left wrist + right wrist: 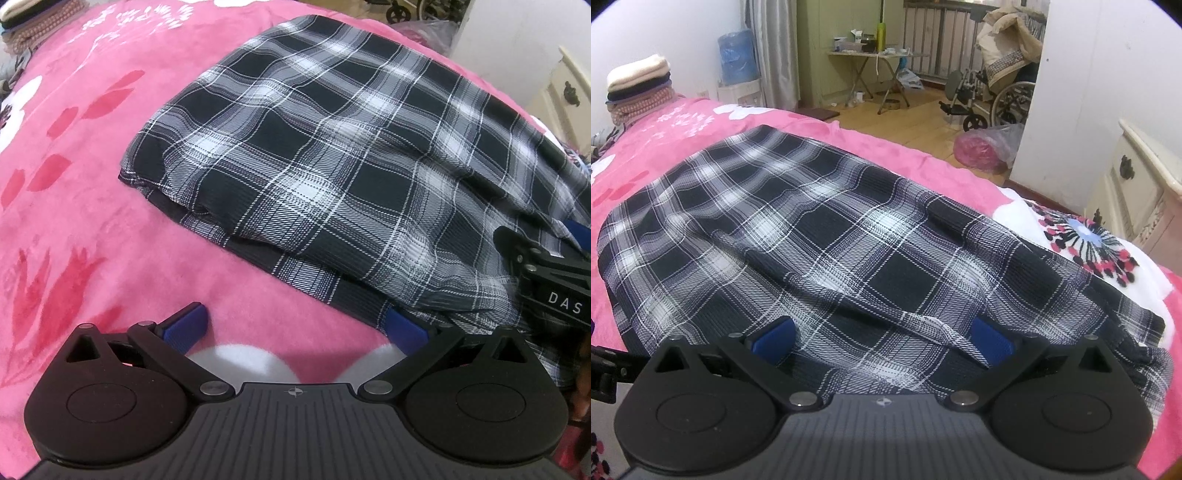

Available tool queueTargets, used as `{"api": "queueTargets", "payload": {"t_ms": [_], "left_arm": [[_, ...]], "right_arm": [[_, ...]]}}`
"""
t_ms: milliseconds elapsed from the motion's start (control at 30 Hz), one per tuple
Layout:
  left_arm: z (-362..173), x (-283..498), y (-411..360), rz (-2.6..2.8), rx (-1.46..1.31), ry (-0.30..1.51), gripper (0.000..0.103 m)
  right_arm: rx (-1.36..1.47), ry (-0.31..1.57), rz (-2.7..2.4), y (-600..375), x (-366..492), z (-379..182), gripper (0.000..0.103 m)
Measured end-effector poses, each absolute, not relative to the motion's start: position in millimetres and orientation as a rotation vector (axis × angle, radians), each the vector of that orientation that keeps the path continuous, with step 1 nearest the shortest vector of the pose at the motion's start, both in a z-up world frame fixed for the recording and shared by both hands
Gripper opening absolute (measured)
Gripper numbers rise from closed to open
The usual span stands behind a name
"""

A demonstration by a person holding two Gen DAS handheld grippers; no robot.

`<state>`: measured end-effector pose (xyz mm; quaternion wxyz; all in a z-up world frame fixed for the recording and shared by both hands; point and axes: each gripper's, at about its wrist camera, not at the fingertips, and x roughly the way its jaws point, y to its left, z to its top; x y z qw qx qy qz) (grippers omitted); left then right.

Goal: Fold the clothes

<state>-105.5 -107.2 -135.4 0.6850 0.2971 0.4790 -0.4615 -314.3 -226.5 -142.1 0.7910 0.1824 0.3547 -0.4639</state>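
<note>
Plaid garment (332, 155), underside layers hidden

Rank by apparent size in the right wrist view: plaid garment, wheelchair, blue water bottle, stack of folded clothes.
1. plaid garment
2. wheelchair
3. blue water bottle and stack of folded clothes look alike; unranked.

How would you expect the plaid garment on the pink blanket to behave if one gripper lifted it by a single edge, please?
The plaid garment would probably droop and unfold: it lies in soft wrinkles and loose layers. It looks thin, so likely light. The plush pink blanket may drag at it.
</note>
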Motion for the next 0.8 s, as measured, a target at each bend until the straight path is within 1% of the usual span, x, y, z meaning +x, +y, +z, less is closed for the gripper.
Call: {"api": "queueTargets", "payload": {"t_ms": [800], "left_arm": [[-137, -123, -107, -1.074, 0.652, 1.031, 0.103]], "right_arm": [[0.401, 0.790, -1.006, -230, -311, -140, 0.103]]}}
